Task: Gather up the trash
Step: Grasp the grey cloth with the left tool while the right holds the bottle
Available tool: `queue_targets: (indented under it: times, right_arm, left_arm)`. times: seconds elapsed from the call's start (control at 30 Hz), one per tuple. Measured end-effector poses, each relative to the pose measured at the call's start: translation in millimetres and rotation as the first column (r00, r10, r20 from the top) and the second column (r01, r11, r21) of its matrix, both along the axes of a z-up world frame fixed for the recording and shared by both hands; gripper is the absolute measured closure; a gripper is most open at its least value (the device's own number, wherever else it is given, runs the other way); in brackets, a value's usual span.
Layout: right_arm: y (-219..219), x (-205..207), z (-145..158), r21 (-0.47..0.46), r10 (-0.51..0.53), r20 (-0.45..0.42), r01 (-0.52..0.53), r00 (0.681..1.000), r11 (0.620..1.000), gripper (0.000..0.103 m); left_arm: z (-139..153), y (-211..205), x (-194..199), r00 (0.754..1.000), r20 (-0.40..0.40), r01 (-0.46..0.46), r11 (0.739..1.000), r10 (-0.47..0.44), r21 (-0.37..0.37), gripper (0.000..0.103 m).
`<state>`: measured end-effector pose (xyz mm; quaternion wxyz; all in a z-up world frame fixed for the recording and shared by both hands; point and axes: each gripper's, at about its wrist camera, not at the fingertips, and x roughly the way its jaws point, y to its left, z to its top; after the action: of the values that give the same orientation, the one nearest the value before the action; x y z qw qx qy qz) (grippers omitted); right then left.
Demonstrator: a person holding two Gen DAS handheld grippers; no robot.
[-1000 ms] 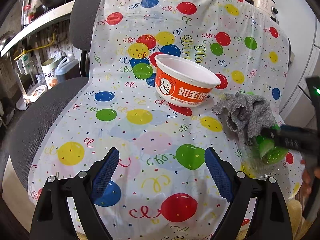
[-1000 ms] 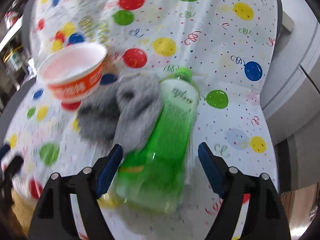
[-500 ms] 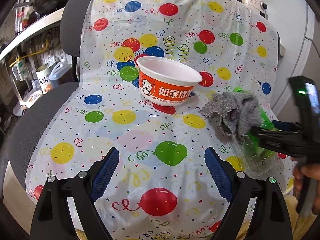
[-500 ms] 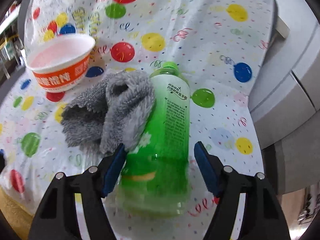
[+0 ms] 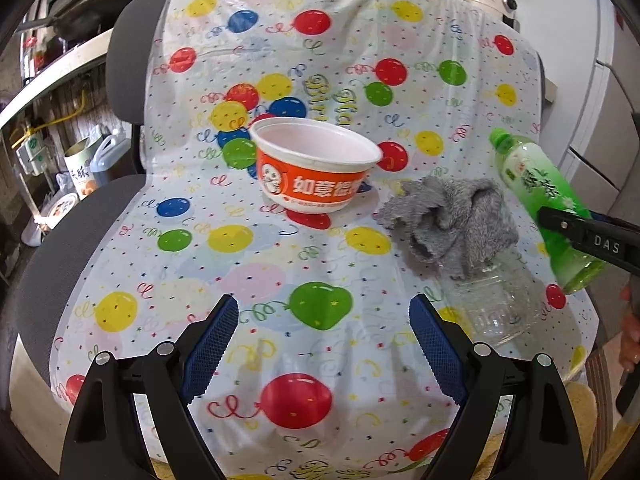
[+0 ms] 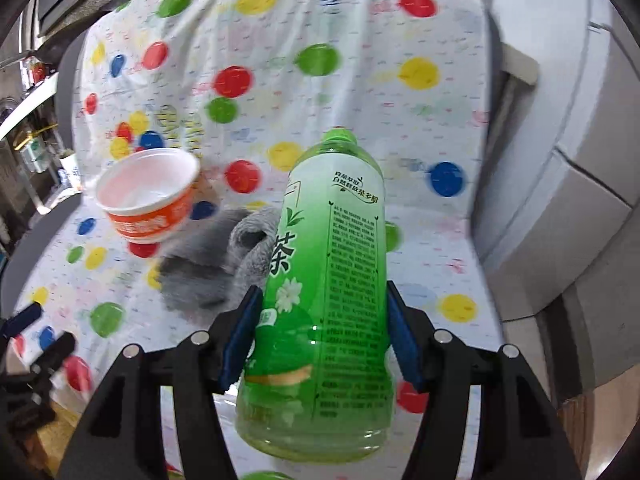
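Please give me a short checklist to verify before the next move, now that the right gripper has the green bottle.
1. Right gripper pads on both sides of the green bottle: ok; jaws just closed in.
2. Bottle lifted off the balloon cover: ok.
3. Bottle free of the grey cloth: ok.
4. Cap on: ok.
5. Left gripper open and empty: ok.
6. Trash container position: cannot tell.

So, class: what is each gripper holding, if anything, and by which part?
The right gripper grips the green tea bottle around its lower body, its jaws having just closed. The left gripper holds nothing.
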<state>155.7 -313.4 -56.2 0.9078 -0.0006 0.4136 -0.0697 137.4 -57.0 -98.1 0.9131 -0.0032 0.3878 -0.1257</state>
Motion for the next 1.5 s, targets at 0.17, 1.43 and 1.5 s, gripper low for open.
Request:
queue_targets:
  times: [0.17,1.43,1.5]
  right_arm:
    - [-36,1,-29,0.065,0.001,-0.080,0.004,0.997,0.998,0.042]
    - [-94,-17,-31,0.278,-0.053,0.032,0.042,0.998,0.960,0.029]
    - [-90,-19,-29,0.271,-0.049,0.030,0.039,0.998,0.962,0.029]
  left_arm:
    - [1,-14,-1,1.000,-0.002,0.029,1.000,-0.029,-0.005,0.016]
    - [-33,-183,110,0.950,-0.092,0.309,0.940,-0.298,0.142,0.072]
    - [-18,-173,106,0.953,-0.045,0.303,0.949,-0.300,0.090,0.088]
